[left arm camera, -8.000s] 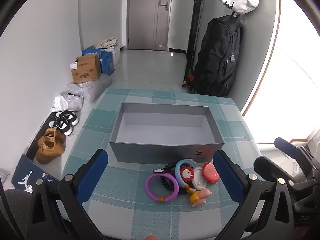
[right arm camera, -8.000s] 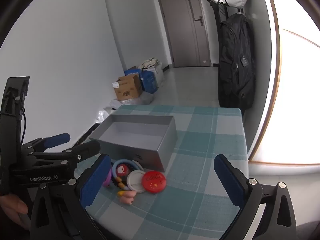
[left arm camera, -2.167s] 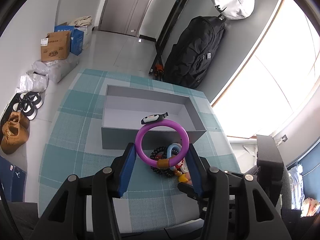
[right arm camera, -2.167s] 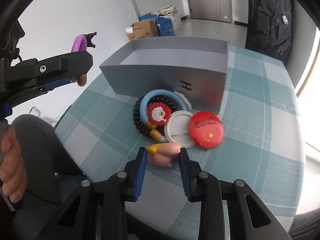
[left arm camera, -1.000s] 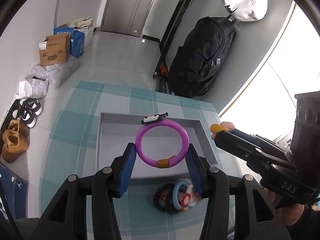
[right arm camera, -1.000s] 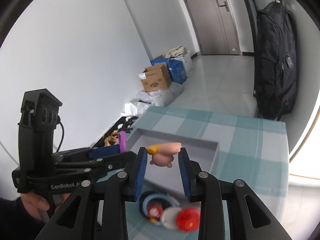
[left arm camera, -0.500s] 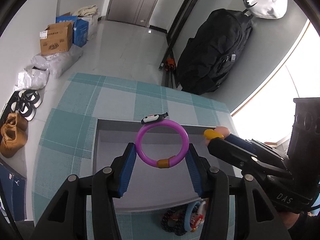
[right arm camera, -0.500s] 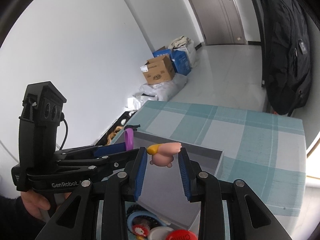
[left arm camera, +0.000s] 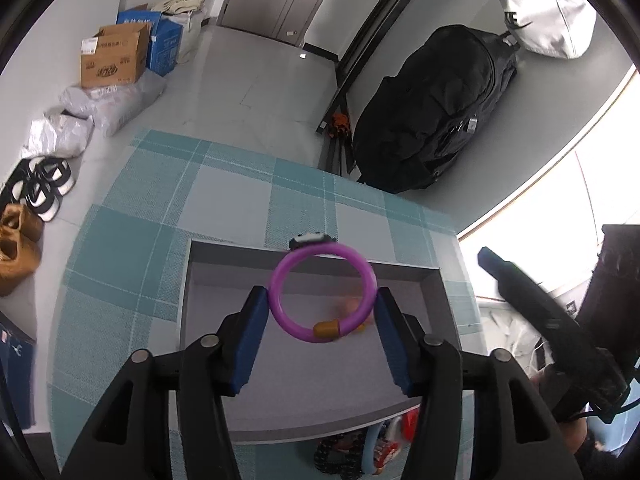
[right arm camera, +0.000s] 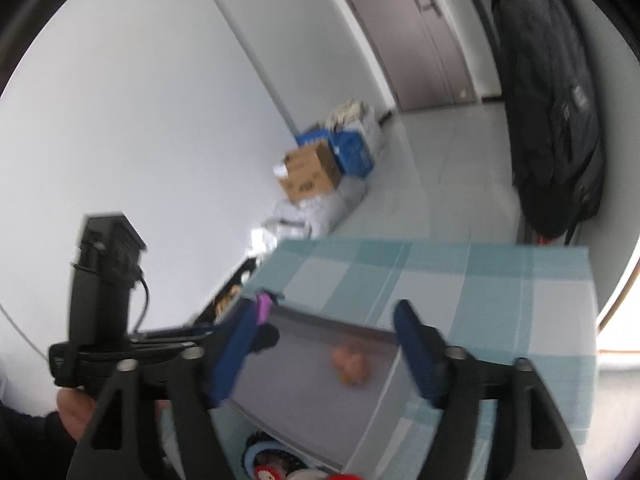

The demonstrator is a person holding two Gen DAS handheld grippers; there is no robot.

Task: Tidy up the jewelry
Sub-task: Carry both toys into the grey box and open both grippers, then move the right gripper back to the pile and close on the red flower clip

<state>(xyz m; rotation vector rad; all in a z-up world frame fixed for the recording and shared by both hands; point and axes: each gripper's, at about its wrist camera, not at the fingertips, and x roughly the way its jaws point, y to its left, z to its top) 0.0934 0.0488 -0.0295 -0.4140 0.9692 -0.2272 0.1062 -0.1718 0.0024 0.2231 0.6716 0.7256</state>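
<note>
Purple bracelet (left arm camera: 322,292) upright, charm uppermost

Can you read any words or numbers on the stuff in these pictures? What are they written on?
"KE": the end of a bigger word, beside a swoosh mark, on the white bag.
Cardboard box: a label and a printed logo, too small to read.
Blue box: white print, too small to read.
Right wrist view: too blurred, nothing readable.

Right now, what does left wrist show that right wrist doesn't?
Left wrist only: the whole purple plastic ring bracelet, clamped in the left gripper above the grey rectangular box.

Right wrist only: the right gripper open and empty, and the red round badge.

Both: the box, and the pink pig charm inside it.
</note>
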